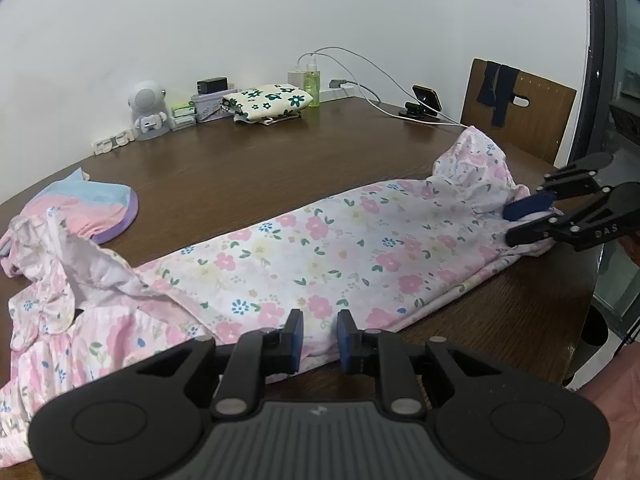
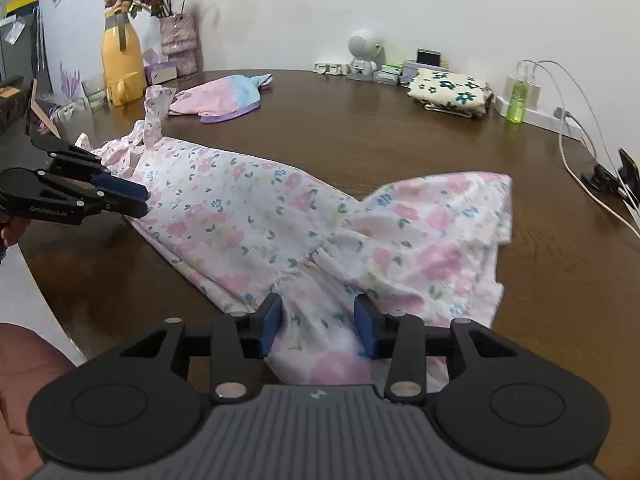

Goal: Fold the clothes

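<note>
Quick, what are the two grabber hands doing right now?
Left gripper: open, fingers on either side of the floral dress, not pinching it.
Right gripper: open, dress fabric lying between its fingers.

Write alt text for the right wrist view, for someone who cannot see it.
A pink floral garment lies stretched across a dark wooden table, with the open right gripper straddling its ruffled near end. At far left, the left gripper meets the garment's other end; whether it grips is unclear.
</note>
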